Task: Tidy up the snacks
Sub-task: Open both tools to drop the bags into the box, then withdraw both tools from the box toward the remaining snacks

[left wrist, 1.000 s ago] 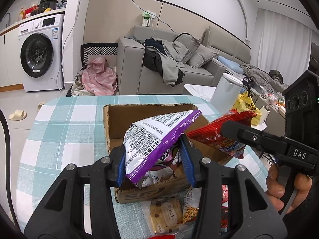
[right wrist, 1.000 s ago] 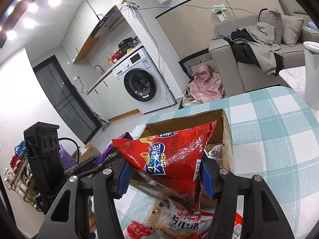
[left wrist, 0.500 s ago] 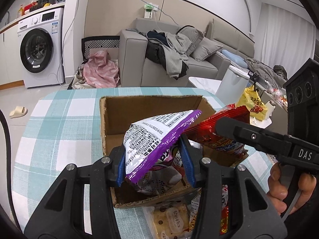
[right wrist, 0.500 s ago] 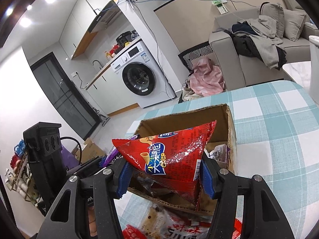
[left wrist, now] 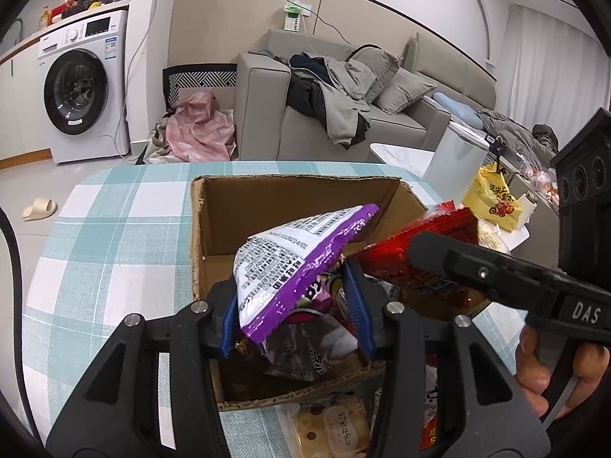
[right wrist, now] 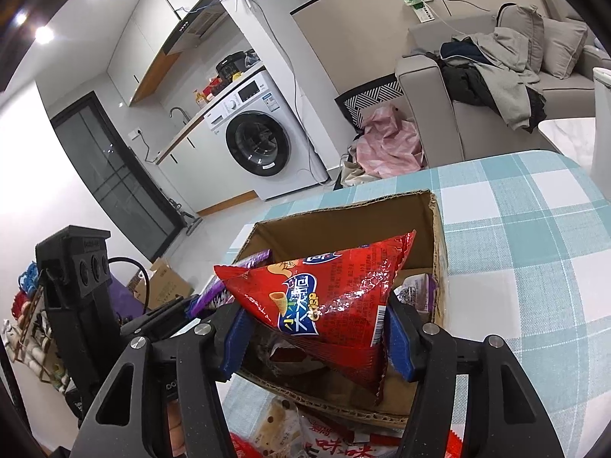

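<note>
L gripper (left wrist: 294, 305) clamped on purple snack bag (left wrist: 290, 263), held over the cardboard box (left wrist: 244, 206) w/ its lower end inside. R gripper (right wrist: 317, 337) pinching red snack bag (right wrist: 328, 297) above box's near edge. More snack packs (right wrist: 324, 431) lie just in front of box on checked tablecloth (left wrist: 107, 236).

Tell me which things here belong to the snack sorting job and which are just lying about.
Part of the job:
- purple snack bag, clamped in the left gripper
- red snack bag, clamped in the right gripper
- cardboard box
- loose snack packets in front of the box

Just lying about:
- washing machine
- sofa with clothes
- pink cloth
- slipper
</note>
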A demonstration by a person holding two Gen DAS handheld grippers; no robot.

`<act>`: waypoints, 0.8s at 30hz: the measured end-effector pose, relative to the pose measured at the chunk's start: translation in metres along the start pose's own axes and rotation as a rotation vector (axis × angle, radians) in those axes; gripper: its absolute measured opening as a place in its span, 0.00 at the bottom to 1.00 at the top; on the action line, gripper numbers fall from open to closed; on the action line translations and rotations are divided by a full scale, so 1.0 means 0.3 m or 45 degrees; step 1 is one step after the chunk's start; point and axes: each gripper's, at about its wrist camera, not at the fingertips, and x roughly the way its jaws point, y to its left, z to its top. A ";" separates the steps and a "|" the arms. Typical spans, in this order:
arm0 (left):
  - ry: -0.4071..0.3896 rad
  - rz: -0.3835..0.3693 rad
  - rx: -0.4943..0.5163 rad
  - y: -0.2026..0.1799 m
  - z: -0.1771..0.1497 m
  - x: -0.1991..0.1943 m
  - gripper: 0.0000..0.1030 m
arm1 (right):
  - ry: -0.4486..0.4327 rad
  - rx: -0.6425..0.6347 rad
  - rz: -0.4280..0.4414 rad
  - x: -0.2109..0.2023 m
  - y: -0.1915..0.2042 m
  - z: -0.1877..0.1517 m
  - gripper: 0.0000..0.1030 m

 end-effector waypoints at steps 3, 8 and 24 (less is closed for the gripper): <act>0.008 -0.003 -0.003 0.006 -0.004 -0.016 0.55 | -0.030 -0.032 -0.031 -0.023 0.008 -0.006 0.65; -0.040 -0.032 -0.015 0.015 -0.019 -0.094 0.81 | -0.071 -0.093 -0.069 -0.068 0.023 -0.019 0.84; -0.134 0.087 0.000 0.029 -0.130 -0.376 0.99 | -0.073 -0.057 -0.198 -0.221 -0.010 -0.106 1.00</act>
